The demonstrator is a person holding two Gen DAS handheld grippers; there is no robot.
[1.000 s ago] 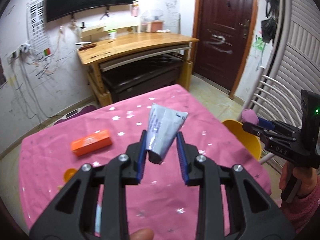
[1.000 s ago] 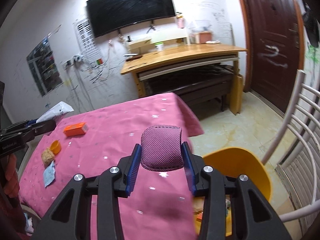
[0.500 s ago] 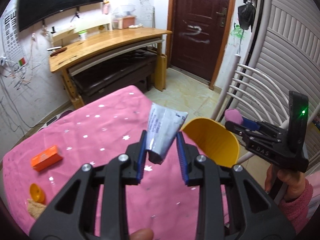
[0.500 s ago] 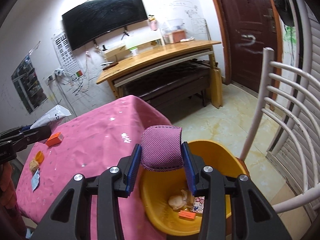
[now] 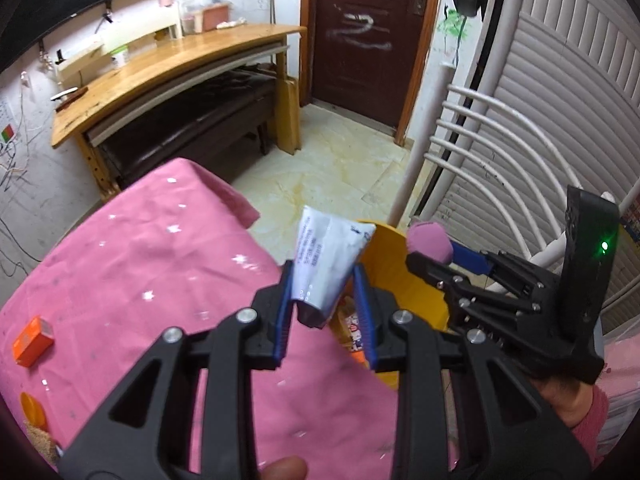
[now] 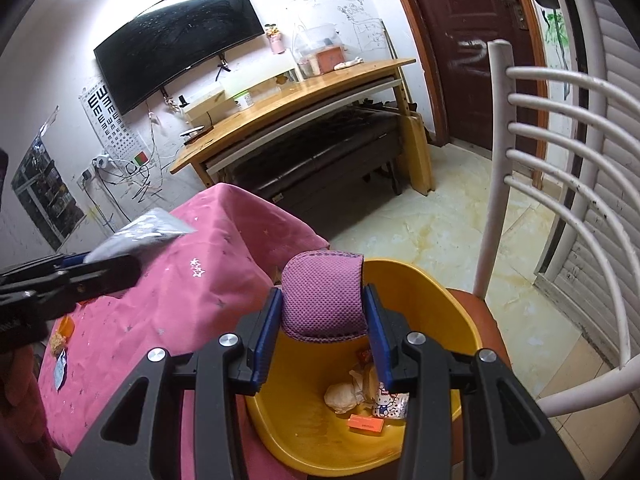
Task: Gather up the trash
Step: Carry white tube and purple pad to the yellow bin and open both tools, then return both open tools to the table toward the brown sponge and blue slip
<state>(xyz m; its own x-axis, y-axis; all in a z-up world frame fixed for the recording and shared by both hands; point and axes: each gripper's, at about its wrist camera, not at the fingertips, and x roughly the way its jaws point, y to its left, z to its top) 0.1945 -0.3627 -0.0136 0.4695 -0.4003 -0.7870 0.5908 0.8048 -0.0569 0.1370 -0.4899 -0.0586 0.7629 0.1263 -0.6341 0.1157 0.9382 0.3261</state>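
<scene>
Trash is held in both grippers. A purple mesh pad is pinched by the right gripper, tipped down over the round yellow plastic bin below it. A crumpled white wrapper is squeezed by the left gripper, level above the pink tablecloth, with the bin just ahead.

A: Silver-white foil wrapper: print too small to read. In right wrist view it blurs.

B: Round yellow plastic bin: mostly hidden behind the black two-finger left gripper. Orange round lid cut off at frame edge.
</scene>
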